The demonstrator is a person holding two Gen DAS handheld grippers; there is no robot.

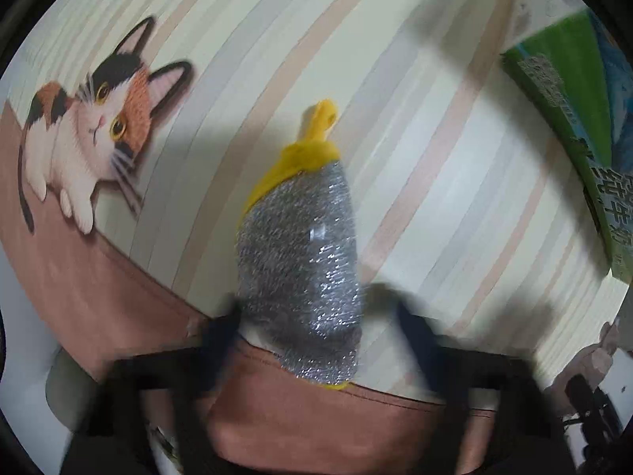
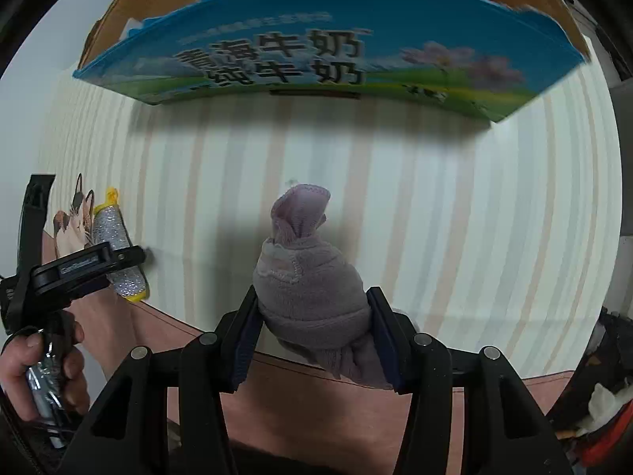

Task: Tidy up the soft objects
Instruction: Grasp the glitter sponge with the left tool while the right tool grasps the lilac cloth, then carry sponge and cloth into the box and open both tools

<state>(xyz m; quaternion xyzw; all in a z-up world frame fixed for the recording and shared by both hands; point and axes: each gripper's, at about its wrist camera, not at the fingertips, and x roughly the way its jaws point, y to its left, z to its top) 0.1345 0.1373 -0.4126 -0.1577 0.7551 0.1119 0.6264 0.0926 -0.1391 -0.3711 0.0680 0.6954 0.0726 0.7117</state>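
Left wrist view: blurred left hand-held gripper [image 1: 312, 328] closed on a silver glittery scouring sponge [image 1: 300, 261] with yellow foam edge and tip, near the printed cat [image 1: 91, 118].
Only here: cat full-face, calico, on a striped cloth over the tabletop [image 1: 435, 158]; green side of milk carton box [image 1: 561, 91], well apart from the cat.
Right wrist view: right hand-held gripper [image 2: 314, 328] clamped on a rolled mauve fleece cloth [image 2: 308, 277], soft, lumpy, stitched hem, well apart from the cat.
Only here: blue carton front; hand [image 2: 43, 372] gripping the left handle.
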